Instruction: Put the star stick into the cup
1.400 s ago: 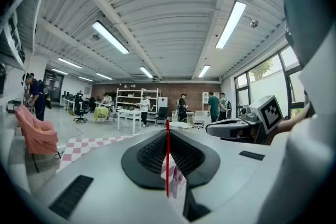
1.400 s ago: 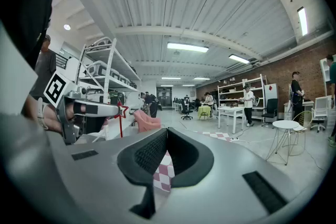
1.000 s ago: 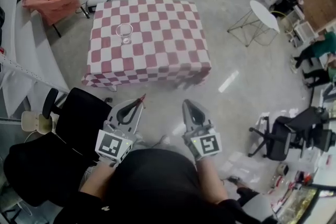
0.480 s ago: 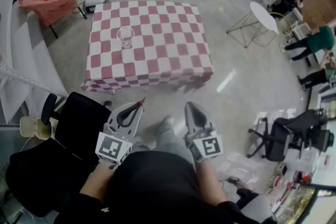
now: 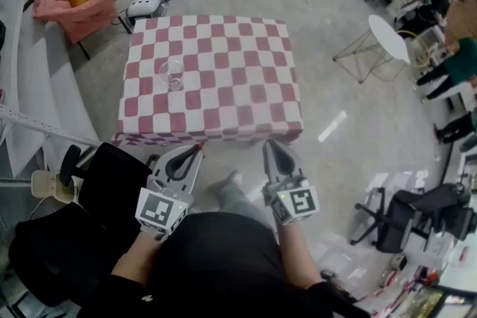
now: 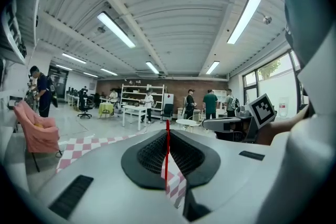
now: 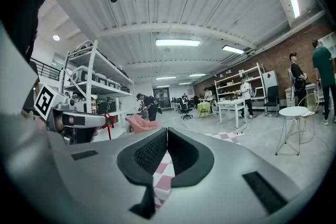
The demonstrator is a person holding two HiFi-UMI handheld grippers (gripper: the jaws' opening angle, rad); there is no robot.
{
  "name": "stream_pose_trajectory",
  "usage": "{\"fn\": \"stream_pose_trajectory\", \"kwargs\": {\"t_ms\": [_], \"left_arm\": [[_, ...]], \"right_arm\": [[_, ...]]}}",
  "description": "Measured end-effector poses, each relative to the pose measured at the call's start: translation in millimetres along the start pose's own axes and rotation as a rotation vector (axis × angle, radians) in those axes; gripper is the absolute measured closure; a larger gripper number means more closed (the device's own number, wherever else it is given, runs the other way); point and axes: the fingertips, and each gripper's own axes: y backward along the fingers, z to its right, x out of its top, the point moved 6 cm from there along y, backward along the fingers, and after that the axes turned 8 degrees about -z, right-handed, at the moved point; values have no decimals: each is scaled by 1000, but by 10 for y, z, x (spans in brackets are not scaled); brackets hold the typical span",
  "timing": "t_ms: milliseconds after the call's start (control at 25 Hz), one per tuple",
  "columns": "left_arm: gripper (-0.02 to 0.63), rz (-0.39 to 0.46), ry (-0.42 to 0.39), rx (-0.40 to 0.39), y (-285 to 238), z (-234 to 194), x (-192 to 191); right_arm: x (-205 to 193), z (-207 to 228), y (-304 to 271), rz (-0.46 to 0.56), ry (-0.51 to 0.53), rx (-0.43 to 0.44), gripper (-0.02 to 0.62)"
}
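Note:
A clear cup [image 5: 172, 74] stands on the left part of the table with the red-and-white checked cloth [image 5: 223, 78]. My left gripper [image 5: 195, 150] hovers just before the table's near edge, shut on the thin red star stick [image 5: 198, 147]. In the left gripper view the stick [image 6: 167, 157] runs upright between the closed jaws of the left gripper [image 6: 167, 131]. Its red star [image 7: 109, 120] shows in the right gripper view. My right gripper [image 5: 270, 147] is level with the left one, shut with nothing in it; the right gripper [image 7: 167, 131] has its tips together.
A black office chair [image 5: 112, 179] is close by my left side. A pink armchair [image 5: 74, 0] and a white device [image 5: 145, 5] sit beyond the table's far left. A round white side table [image 5: 389, 33], another office chair [image 5: 417, 208] and people are to the right.
The table has come closer to me and the grippers; its near edge now lies just ahead of the jaw tips. Both grippers keep their pose, the left still holding the stick.

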Motion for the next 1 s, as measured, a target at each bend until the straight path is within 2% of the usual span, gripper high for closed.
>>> {"fn": "stream_pose_trajectory", "kwargs": {"t_ms": [440, 680, 1000], "left_arm": [[554, 26, -24, 119, -819, 14, 411], [554, 18, 11, 154, -958, -134, 504], [554, 12, 29, 200, -964, -749, 530]], "right_arm": [[342, 865, -500, 5, 4, 131, 577], [351, 892, -788, -20, -1, 200, 577], [464, 698, -1347, -52, 20, 239, 577]]}}
